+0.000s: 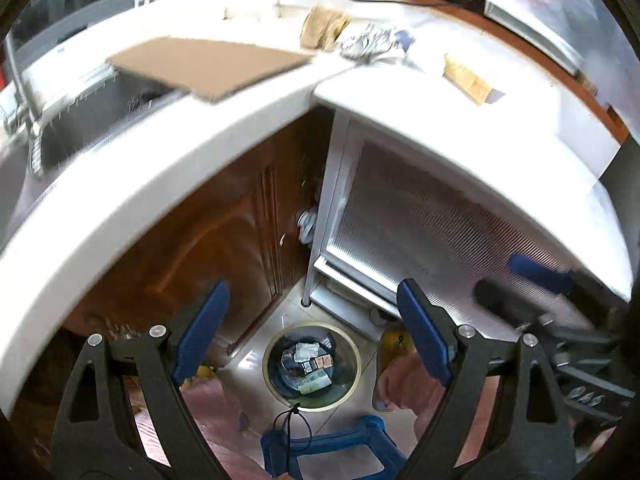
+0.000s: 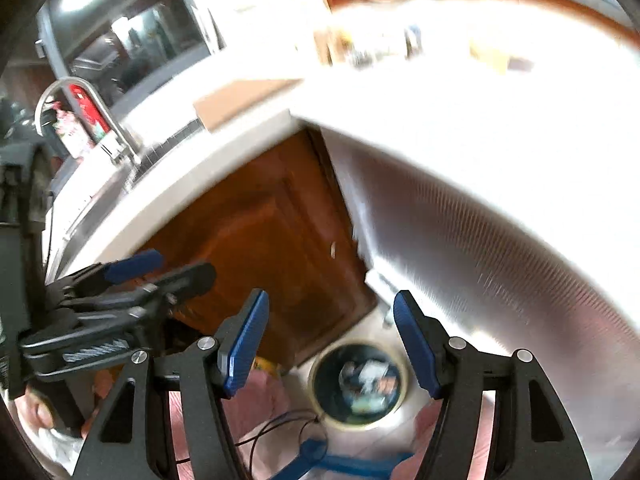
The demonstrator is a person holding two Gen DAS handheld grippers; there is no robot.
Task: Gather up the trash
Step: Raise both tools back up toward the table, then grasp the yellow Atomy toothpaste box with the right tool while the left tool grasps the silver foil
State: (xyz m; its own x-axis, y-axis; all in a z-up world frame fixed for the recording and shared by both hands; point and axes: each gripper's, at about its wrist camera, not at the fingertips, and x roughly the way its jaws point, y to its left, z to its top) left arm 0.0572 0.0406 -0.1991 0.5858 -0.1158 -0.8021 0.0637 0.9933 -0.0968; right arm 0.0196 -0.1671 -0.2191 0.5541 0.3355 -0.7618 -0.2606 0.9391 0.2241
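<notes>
My left gripper [image 1: 312,284] is open with nothing between its blue pads. It hangs high over a round bin [image 1: 267,368] on the floor, which holds several wrappers and small boxes [image 1: 308,360]. My right gripper [image 2: 332,294] is open and empty too, above the same bin [image 2: 348,424]. Each shows in the other's view: the right gripper [image 1: 498,276] at the right, the left gripper [image 2: 186,264] at the left. On the white counter lie a cardboard sheet [image 1: 204,66], a crumpled brown paper bag [image 1: 324,26], crumpled foil [image 1: 372,42] and a yellowish box [image 1: 468,80].
A brown cabinet door [image 1: 224,232] and a ribbed metal-fronted unit [image 1: 420,220] meet in a corner above the bin. A sink [image 1: 100,108] with a faucet [image 2: 80,92] and a red bottle [image 2: 90,116] lies to the left. A blue frame [image 1: 332,440] and pink-clothed legs [image 1: 212,412] are below.
</notes>
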